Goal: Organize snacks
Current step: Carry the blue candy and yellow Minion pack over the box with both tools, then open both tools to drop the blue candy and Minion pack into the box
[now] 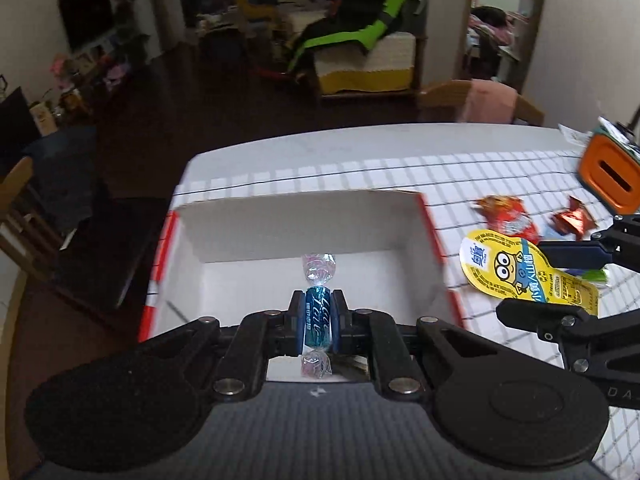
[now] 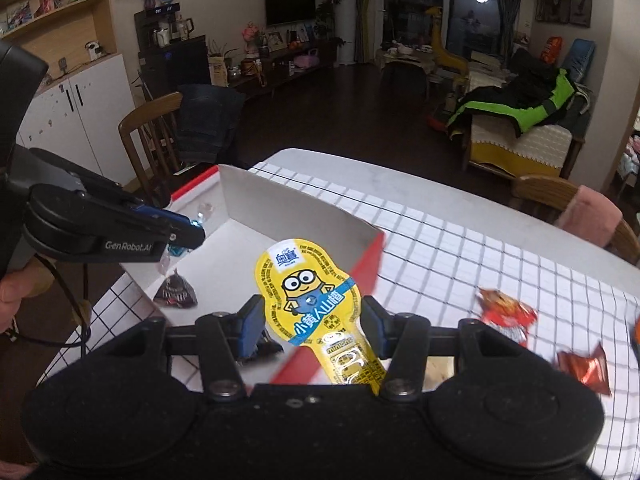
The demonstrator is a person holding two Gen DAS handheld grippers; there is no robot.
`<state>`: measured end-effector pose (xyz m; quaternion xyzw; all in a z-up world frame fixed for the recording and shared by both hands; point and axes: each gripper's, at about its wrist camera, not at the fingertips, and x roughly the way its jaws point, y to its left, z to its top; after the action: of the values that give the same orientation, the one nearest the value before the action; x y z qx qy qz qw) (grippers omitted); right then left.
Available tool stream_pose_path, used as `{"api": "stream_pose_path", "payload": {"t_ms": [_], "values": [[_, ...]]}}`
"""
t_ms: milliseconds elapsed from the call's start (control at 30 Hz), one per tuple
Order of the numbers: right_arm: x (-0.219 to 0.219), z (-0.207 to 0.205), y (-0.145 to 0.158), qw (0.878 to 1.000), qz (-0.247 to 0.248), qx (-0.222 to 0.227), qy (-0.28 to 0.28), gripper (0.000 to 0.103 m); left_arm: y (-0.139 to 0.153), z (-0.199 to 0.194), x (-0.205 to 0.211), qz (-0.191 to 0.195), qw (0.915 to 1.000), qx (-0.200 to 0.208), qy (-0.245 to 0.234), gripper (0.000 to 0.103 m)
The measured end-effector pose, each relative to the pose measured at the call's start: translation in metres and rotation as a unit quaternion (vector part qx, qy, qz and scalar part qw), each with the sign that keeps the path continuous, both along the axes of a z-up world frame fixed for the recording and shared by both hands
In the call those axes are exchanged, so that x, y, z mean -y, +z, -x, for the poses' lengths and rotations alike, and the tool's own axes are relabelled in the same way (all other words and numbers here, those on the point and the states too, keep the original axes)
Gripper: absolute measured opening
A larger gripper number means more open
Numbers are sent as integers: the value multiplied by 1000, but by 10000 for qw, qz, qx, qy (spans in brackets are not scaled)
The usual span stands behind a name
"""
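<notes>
Blue candy [image 1: 317, 322], pinched tight by the left gripper [image 1: 317, 325], and yellow snack pack [image 2: 311, 300], clamped half-wide in the right gripper [image 2: 313, 320], should be let go only once centred low over the white box [image 1: 256, 216] at frame centre.

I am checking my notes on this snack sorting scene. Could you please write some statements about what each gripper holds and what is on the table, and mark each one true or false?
1. The left gripper is shut on a blue wrapped candy. True.
2. The right gripper holds nothing. False: a yellow cartoon snack pack sits between its pads.
3. The white box is open at the top. True.
4. The red snack packets lie inside the box. False: they lie on the checked tablecloth, outside it.
5. A dark wrapped candy lies on the table near the box. True.
</notes>
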<state>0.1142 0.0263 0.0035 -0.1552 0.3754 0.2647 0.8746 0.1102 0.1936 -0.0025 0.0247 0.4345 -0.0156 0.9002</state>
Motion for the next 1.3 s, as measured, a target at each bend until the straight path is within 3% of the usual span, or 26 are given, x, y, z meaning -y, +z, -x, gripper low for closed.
{"api": "stream_pose_path", "payload": {"t_ms": [500, 867, 1100, 1300], "values": [[-88, -47, -71, 9954, 858, -28, 427, 51, -48, -48, -63, -224, 9982, -551, 68, 12], [-107, -67, -113, 9906, 1101, -661, 466, 51, -81, -73, -60, -418, 9926, -1122, -206, 12], [-106, -70, -122, 9884, 1189, -817, 484, 51, -89, -86, -51, -637, 9850, -1555, -381, 12], [-103, -72, -123, 9882, 1193, -887, 382, 51, -89, -87, -46, -690, 9838, -1586, -478, 12]]}}
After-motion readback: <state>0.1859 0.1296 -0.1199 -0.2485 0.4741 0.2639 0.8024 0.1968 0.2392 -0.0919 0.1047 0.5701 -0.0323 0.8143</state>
